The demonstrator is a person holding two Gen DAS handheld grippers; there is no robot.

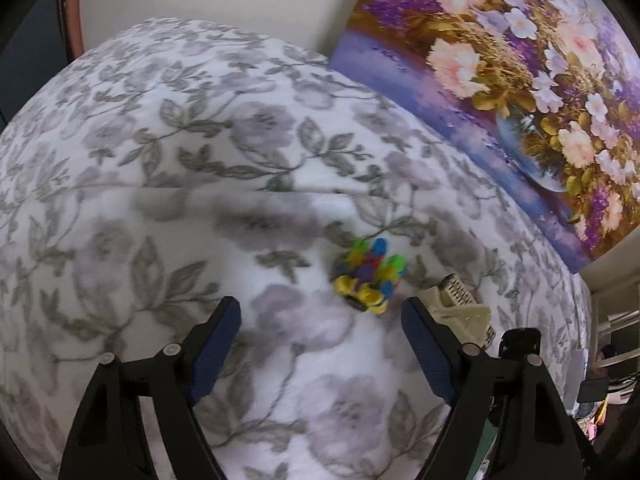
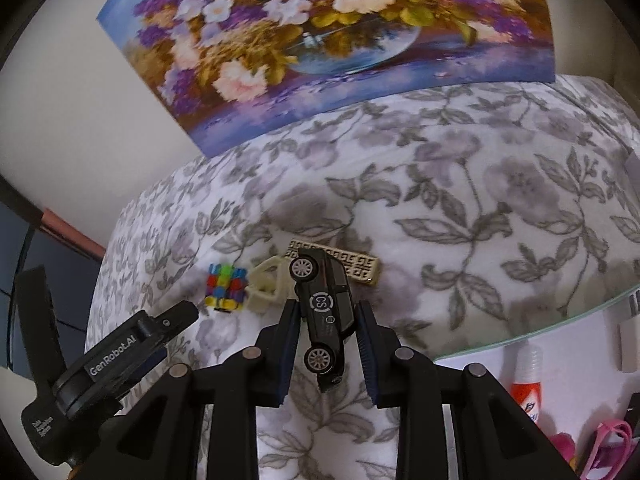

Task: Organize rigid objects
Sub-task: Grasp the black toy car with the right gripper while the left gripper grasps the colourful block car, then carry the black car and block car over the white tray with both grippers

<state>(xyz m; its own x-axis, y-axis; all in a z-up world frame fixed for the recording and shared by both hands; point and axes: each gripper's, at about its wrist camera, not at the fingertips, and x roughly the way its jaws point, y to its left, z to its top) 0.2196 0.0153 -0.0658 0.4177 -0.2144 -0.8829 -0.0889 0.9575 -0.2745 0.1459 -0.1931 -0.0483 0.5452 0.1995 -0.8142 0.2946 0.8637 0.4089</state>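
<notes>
Gripping a black toy car, the right hand-held gripper above floral bedspread.

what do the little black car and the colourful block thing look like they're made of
Black toy car: probably painted die-cast metal or hard plastic, glossy sheen, silver spoked wheels, printed white logo.
Colourful block toy: looks like moulded plastic, bright saturated pieces with smooth, slightly shiny faces; too blurred to be sure.
</notes>
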